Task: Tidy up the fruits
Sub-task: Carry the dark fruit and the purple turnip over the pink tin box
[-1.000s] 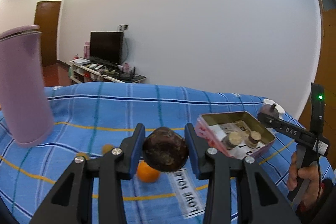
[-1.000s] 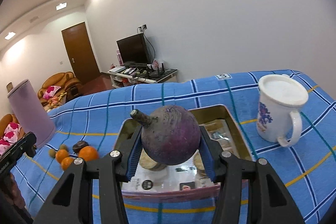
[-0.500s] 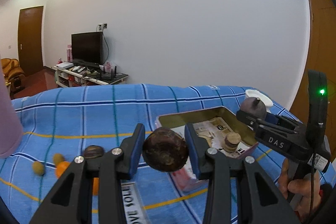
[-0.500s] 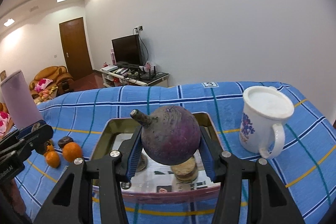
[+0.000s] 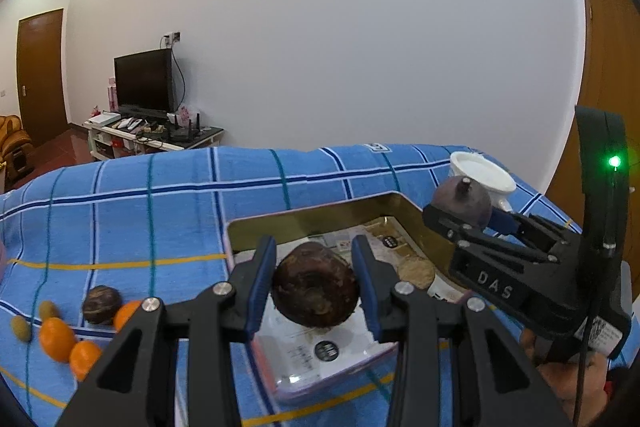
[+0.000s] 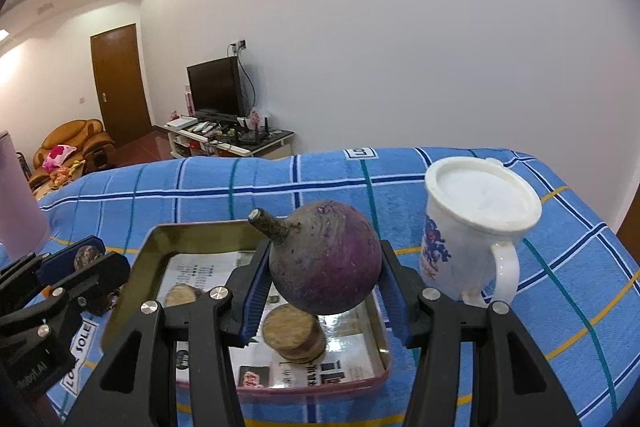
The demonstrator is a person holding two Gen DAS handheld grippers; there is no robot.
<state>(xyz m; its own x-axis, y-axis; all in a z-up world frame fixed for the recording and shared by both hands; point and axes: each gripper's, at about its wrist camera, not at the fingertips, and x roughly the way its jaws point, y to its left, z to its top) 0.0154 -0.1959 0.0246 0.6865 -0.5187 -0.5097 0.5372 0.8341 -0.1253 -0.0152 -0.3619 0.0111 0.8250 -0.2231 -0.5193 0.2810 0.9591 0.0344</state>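
Observation:
My left gripper is shut on a dark brown round fruit, held above the near left part of the open metal tin. My right gripper is shut on a purple round fruit with a stem, held over the tin. The right gripper with its purple fruit also shows in the left wrist view. The left gripper shows at the left in the right wrist view. Loose oranges, a dark fruit and small green fruits lie on the blue cloth to the left.
The tin holds printed paper and round brown discs. A white lidded mug stands right of the tin. A pink tumbler stands at far left. The blue plaid cloth covers the surface. A TV stand sits behind.
My left gripper has swung right with its brown fruit, from beside the loose fruits to above the tin. My right gripper has held its purple fruit over the tin, drifting slightly.

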